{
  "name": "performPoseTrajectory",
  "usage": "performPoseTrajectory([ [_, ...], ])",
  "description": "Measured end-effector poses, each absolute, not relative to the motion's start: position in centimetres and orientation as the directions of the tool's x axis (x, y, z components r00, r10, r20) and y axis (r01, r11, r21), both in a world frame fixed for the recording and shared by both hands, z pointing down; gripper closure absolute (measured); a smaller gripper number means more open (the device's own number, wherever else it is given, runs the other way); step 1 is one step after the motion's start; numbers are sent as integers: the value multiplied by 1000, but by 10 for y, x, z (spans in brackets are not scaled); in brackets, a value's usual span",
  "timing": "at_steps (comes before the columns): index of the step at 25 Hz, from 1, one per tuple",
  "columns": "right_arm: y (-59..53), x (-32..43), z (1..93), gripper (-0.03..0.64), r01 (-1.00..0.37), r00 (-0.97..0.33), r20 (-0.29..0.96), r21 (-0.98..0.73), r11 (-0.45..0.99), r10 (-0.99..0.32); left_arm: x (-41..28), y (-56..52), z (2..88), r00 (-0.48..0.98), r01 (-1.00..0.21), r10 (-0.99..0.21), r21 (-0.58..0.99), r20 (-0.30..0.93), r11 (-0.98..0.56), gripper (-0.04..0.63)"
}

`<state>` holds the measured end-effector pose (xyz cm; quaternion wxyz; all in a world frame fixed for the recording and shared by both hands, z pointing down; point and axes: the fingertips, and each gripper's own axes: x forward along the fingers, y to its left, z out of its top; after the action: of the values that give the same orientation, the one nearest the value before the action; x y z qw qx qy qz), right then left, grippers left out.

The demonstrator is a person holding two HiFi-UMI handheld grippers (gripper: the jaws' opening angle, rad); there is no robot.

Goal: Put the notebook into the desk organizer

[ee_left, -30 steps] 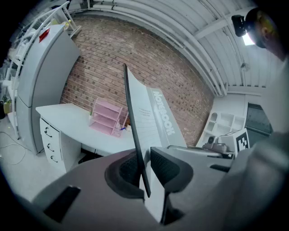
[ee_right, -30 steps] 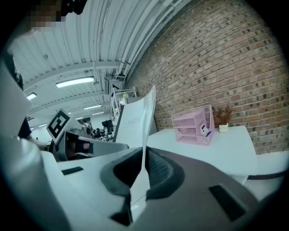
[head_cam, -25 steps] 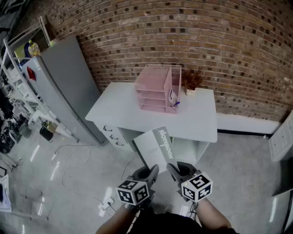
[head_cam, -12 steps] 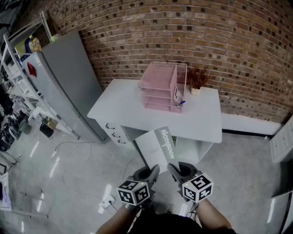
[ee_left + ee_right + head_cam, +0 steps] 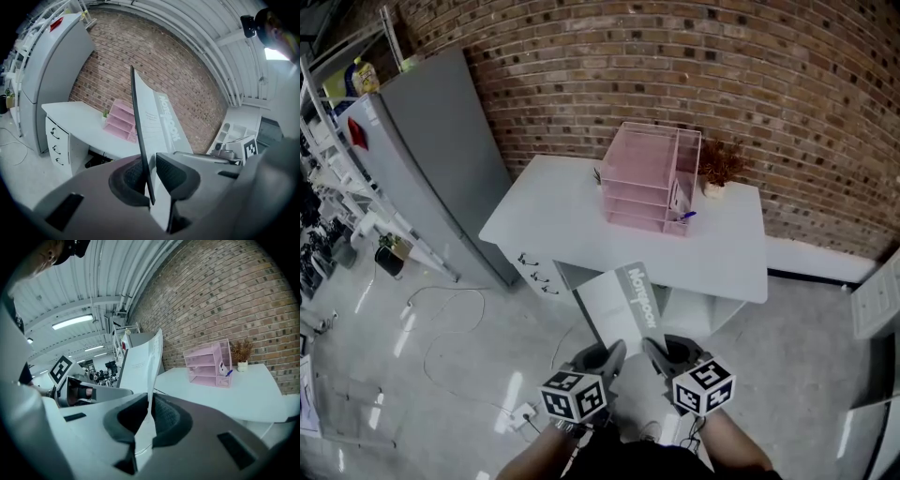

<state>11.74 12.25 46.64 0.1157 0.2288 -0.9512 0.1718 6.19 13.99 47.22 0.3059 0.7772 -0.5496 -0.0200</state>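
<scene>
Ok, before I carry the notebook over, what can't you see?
- Shelf contents of desk organizer: too small, head and right gripper views.
- Lower edge of notebook: hidden behind left gripper and right gripper, head view.
- Right end of desk: hidden by the notebook, left gripper view.

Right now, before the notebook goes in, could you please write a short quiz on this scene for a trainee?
1. True or false: the notebook lies inside the pink desk organizer.
2. What stands on the desk beside the organizer? A) a small plant B) a lamp C) a mug
3. How many grippers clamp the notebook?
Key: 1 false; 2 A; 3 two, the left gripper and the right gripper.
</scene>
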Motion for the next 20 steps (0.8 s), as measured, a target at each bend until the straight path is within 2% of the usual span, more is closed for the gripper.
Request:
performPoseTrajectory([
  [20, 70, -41, 482, 591, -467, -867, 336, -288, 836, -369, -96, 89, 490, 406, -822, -861, 534, 306, -198, 549],
])
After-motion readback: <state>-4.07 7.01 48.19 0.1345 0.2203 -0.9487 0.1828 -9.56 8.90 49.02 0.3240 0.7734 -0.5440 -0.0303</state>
